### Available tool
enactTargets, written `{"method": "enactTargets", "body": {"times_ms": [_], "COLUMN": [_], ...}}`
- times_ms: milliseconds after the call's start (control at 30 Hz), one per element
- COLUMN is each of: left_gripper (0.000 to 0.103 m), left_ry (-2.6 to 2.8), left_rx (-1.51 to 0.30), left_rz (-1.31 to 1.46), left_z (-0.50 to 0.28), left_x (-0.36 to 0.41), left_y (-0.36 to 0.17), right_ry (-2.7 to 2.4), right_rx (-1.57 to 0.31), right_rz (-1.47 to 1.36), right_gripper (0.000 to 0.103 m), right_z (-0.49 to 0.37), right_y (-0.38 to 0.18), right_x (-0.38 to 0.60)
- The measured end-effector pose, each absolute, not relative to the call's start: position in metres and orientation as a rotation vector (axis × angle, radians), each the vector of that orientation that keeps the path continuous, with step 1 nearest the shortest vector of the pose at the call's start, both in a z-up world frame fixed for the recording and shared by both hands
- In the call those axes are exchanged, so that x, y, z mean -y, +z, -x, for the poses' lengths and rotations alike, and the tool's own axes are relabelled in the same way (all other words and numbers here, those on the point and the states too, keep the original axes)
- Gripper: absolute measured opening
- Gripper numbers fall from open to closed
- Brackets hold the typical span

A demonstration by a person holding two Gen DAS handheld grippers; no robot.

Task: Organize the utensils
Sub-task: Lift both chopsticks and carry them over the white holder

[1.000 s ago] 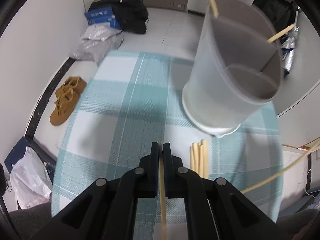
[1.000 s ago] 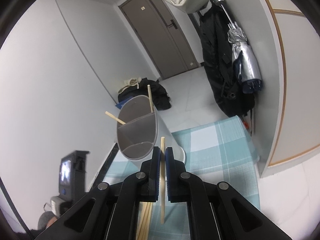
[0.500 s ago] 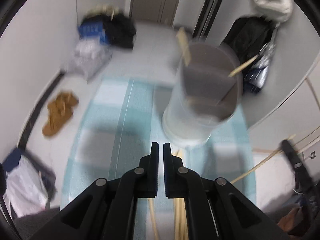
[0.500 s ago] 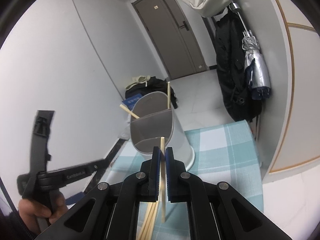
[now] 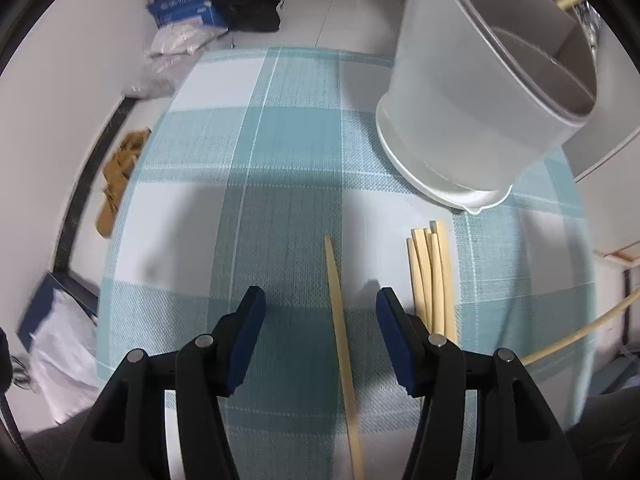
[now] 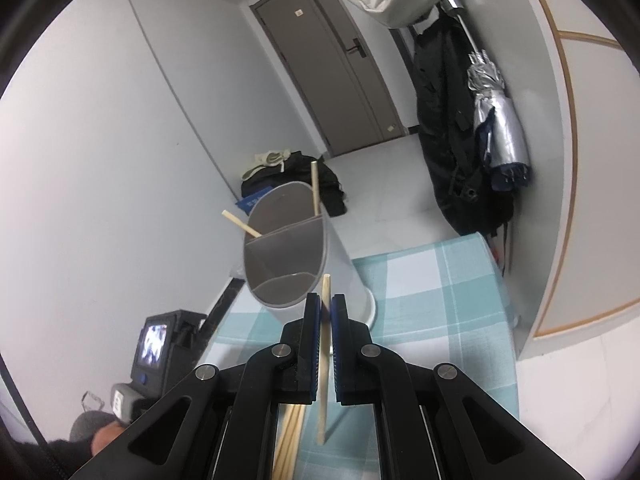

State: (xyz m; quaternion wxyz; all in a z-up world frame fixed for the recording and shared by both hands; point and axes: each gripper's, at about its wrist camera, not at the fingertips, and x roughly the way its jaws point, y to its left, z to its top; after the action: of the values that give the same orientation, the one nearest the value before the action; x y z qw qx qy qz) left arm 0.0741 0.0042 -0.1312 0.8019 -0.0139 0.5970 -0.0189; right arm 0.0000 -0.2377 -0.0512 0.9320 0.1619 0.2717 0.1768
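The table [image 5: 280, 152] with its blue check cloth carries the grey divided holder [image 6: 288, 256], two chopsticks already poking out. The left hand-held gripper [image 5: 318, 304] was pinching a chopstick a second ago but now gapes wide, with that stick [image 5: 340, 328] lying loose on the cloth beside the spare bundle [image 5: 430, 272], so it needs regrabbing. The right hand-held gripper [image 6: 326, 310] still pinches its chopstick [image 6: 325, 360] upright near the holder's rim, looks ready to drop in.

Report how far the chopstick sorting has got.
Done: two chopsticks stand in the grey holder. In hand: the right hand-held gripper clamps one chopstick. Left: the open left hand-held gripper straddles a single chopstick; a bundle lies beside it.
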Motion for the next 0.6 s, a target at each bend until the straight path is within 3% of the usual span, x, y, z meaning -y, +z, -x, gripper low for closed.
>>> {"method": "enactTargets", "body": {"times_ms": [33,133,167,200,400,600], "left_gripper": [0.050,0.028,0.011,0.002,0.001,0.001], "left_ry": [-0.029,-0.018,-0.020,-0.022,-0.011,-0.073], "left_rx": [-1.273,-1.277,-1.275,-1.276,-1.229,-1.035], "left_rz": [0.015,0.028,0.029,0.031,0.047,0.092], "left_z": [-0.075,-0.079,-0.081,-0.082,-0.083,-0.061], "left_x": [-0.003,-0.001,0.000,0.001,0.003,0.003], "left_y": [-0.131,-0.128,-0.127,-0.128,-0.123,-0.070], "right_ry": [0.361,0.357,0.356,0.356,0.351,0.377], "right_rx": [-0.556,-0.558,-0.558,-0.558,-0.557,-0.544], "right_rz": [-0.336,-0.342,-0.346,-0.350,-0.350,-0.327], "right_gripper": [0.005,0.005,0.005,0.005,0.005,0.005], "right_z": [0.000,-0.001,-0.002,-0.002,-0.003,0.002], "right_y": [-0.051,-0.051,-0.051,-0.051,-0.050,-0.046], "right_x": [0.239,0.243,0.243,0.244,0.245,0.237]}}
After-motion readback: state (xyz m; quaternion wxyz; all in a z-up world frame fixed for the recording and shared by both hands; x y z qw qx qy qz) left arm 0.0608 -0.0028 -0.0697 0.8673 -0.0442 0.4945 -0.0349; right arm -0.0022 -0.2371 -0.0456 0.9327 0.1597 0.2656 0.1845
